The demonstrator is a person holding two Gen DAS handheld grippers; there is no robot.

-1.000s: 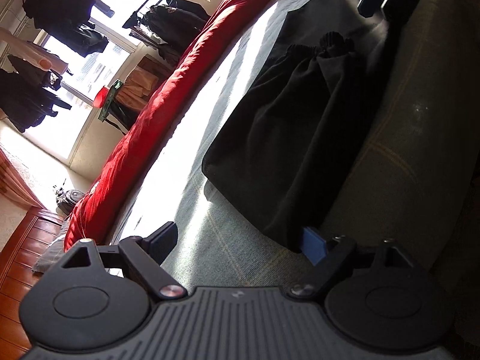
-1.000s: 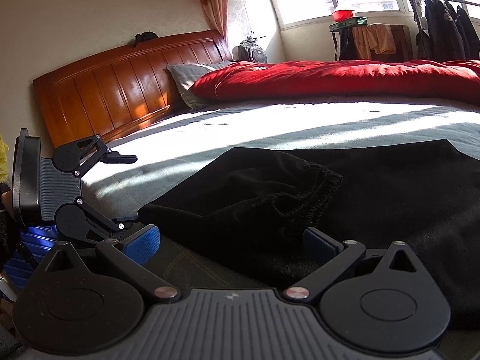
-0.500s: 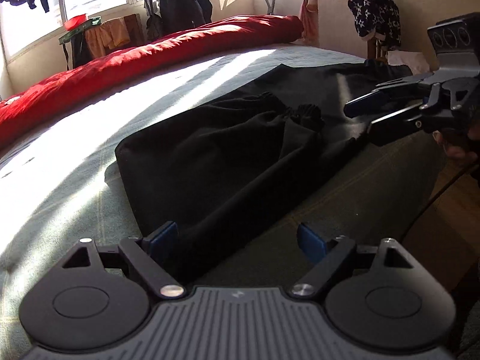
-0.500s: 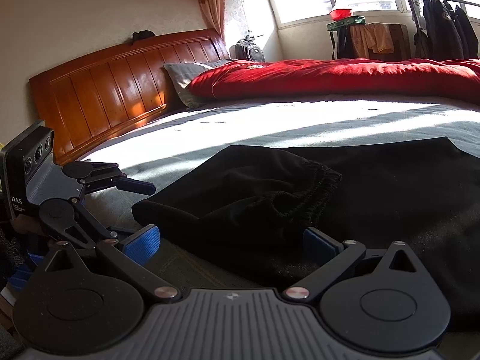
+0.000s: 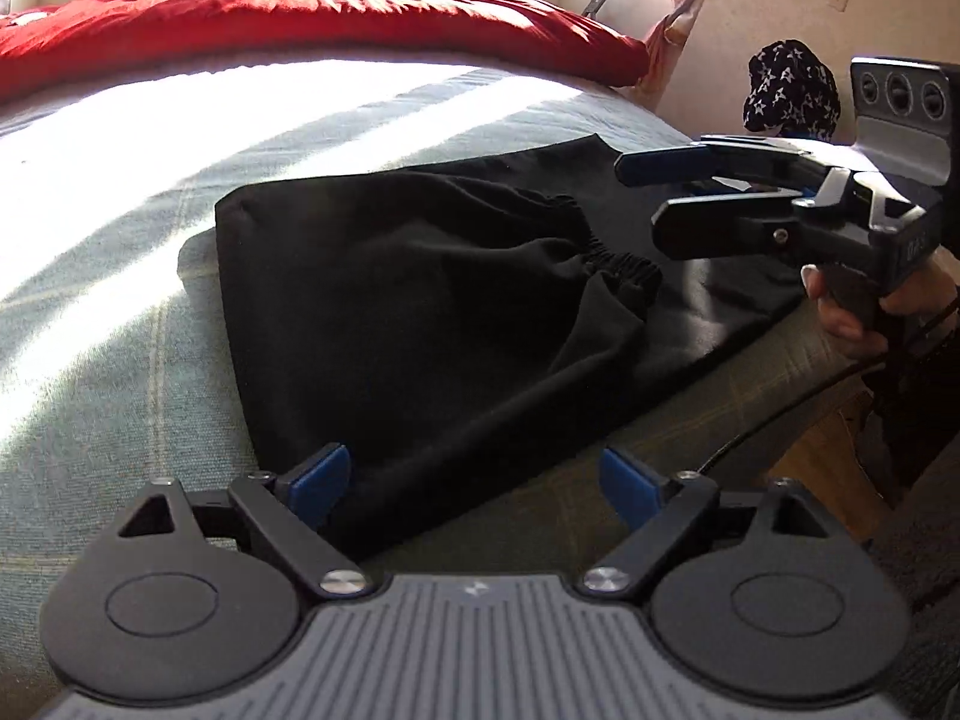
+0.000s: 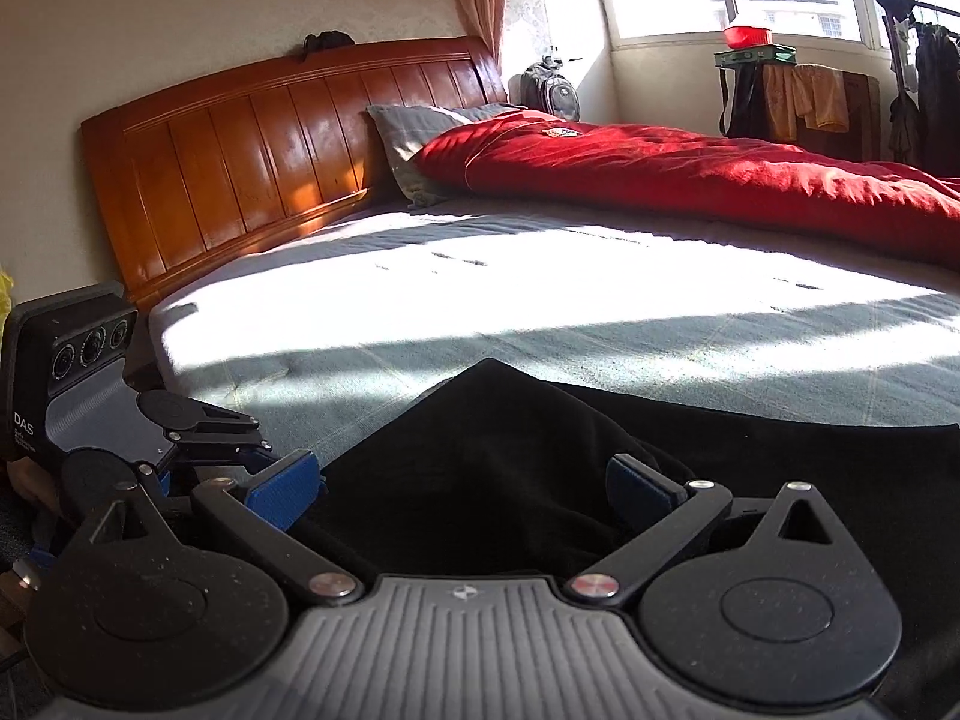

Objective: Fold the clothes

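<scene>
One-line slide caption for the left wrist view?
Open left gripper at the near edge of a black garment on the bed, right gripper hovering open above its far end.

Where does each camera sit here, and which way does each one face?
Left wrist: on the left claw, looking across the black garment toward the foot of the bed; shows its own open fingers, the right claw and a hand.
Right wrist: on the right claw, looking over the garment toward the wooden headboard and window; shows its own open fingers and the left claw.
Shared: the garment, the grey sheet, the red quilt, and each other's claw.
</scene>
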